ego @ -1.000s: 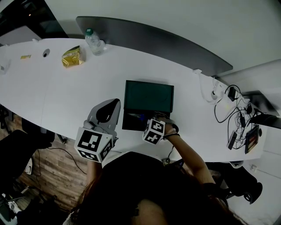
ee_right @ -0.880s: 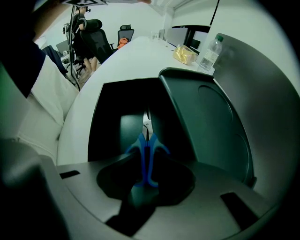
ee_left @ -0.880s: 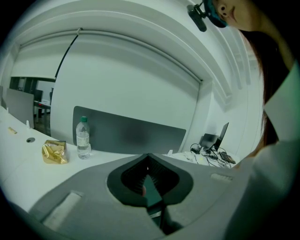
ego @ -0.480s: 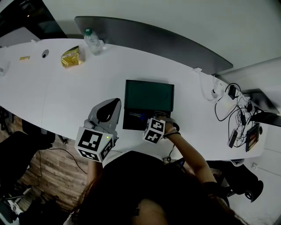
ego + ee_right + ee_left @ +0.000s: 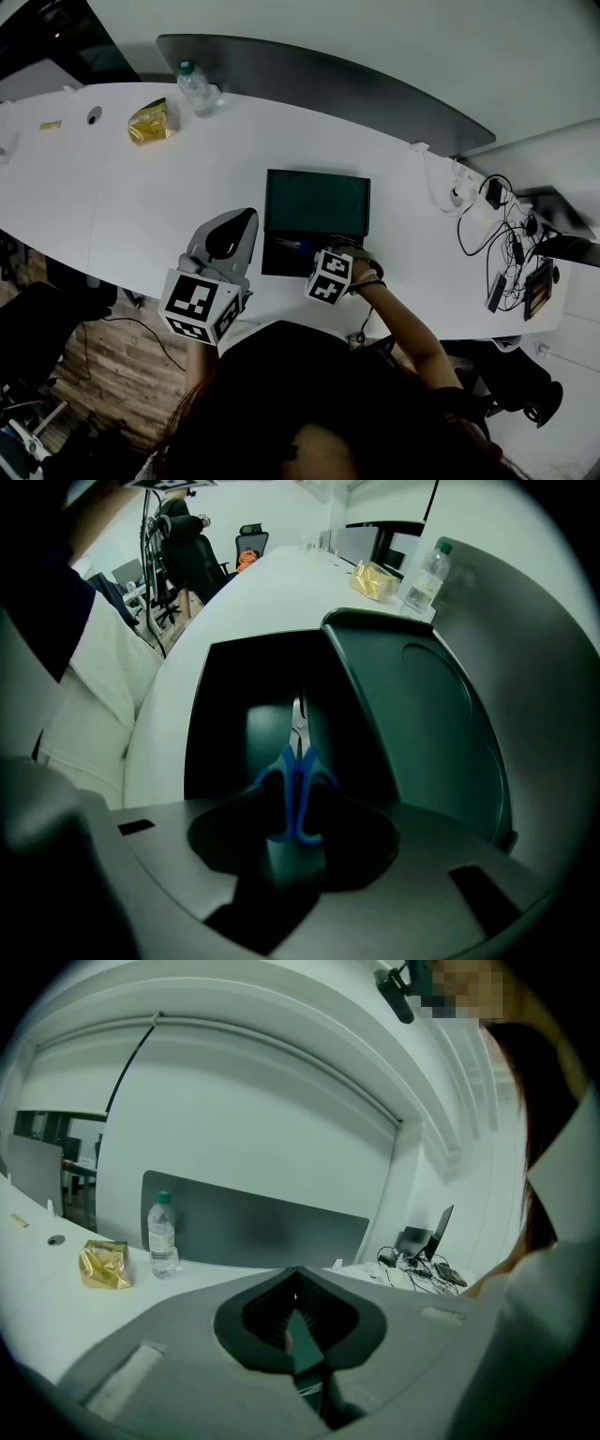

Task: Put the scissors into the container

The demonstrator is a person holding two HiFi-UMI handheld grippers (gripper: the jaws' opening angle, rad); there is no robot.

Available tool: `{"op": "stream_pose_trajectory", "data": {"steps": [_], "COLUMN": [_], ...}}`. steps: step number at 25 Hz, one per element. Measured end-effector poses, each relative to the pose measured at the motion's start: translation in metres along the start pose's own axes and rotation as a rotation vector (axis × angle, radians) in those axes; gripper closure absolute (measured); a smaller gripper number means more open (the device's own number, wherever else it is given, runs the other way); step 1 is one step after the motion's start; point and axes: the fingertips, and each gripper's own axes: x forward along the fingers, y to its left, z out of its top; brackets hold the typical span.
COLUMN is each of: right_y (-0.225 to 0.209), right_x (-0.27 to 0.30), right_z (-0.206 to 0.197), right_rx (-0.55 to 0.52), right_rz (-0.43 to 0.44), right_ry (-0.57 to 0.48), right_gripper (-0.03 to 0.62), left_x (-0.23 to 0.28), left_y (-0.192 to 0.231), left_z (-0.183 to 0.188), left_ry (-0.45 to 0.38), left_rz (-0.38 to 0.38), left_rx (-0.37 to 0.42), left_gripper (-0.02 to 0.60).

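Blue-handled scissors [image 5: 295, 780] lie inside the open dark container [image 5: 220, 714] near the front edge of the white table [image 5: 141, 197]. They sit between the jaws of the right gripper [image 5: 322, 264], which have just been opening and now stand released, clear of the handles. Just left of the container, the left gripper [image 5: 242, 223] is clenched on nothing. A water bottle [image 5: 199, 89] and a gold packet [image 5: 152, 122] sit at the far left.

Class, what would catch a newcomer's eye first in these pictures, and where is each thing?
Blue-handled scissors point down into the dark container at the table's near edge, its lid open. The right tongs above have just opened, with the scissors' handles between them. Next come the black-and-white marker cubes on the tongs, and at the table's far left a bottle beside a gold packet.
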Motion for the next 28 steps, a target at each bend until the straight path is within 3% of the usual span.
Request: {"op": "stream_pose_trajectory", "data": {"steps": [18,28], "right_y": [-0.008,-0.013], "right_x": [-0.042,-0.077], "right_z": [0.003,0.005], "right_rx": [0.199,0.389], "right_rz": [-0.090,-0.183], "right_ry": [-0.164,-0.303], "right_gripper": [0.462,0.510], "left_x": [-0.015,-0.032], "left_y": [-0.027,-0.049], "left_z": [0.007,0.011], "left_ry": [-0.030,-0.040], "left_rz": [-0.018,-0.010], "left_rx": [0.041,0.071], "left_gripper": [0.569,0.569]}}
